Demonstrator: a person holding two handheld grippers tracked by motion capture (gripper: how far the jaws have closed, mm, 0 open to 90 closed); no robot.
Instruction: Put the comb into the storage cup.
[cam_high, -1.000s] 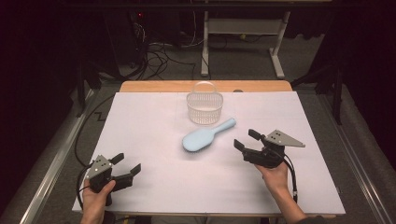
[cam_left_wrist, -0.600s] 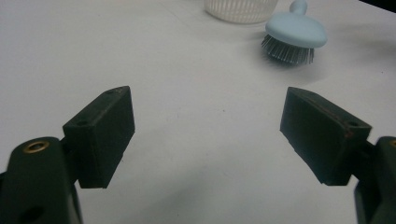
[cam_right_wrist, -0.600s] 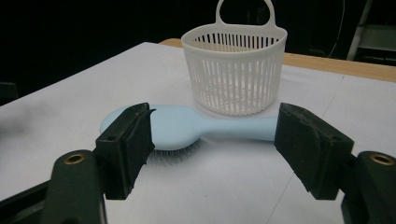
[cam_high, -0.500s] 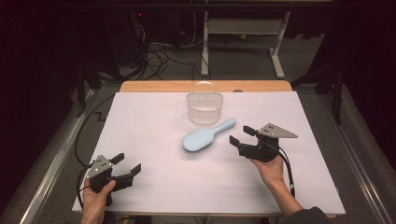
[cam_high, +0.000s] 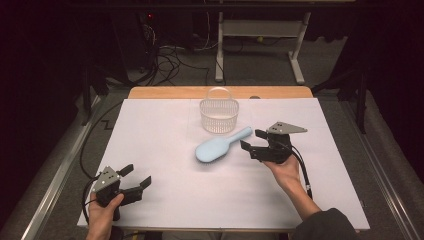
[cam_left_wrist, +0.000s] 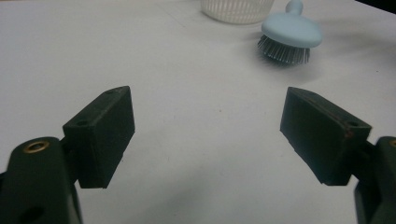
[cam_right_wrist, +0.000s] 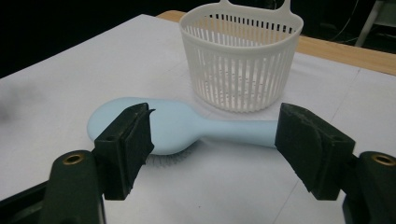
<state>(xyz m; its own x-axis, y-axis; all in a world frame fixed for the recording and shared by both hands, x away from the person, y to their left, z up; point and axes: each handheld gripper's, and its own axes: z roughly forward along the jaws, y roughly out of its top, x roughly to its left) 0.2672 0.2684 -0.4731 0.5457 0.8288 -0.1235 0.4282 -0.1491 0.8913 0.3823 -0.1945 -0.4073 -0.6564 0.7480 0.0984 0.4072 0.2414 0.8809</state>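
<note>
Brush (cam_high: 220, 146): light blue, lying bristles down on the white table (cam_high: 165, 130), handle aimed at the right gripper, head toward table centre.
Basket (cam_high: 219, 115): white, slatted, upright, just behind the brush near the far edge; whether the two touch cannot be told.
Right gripper (cam_high: 252, 143): jaws apart, nothing between them; tips just short of the handle end, not touching. In the right gripper view the brush (cam_right_wrist: 187, 125) lies crosswise beyond the jaws.
Left gripper (cam_high: 136, 176): jaws apart, empty, at the near left corner, well apart from the brush (cam_left_wrist: 292, 35).
</note>
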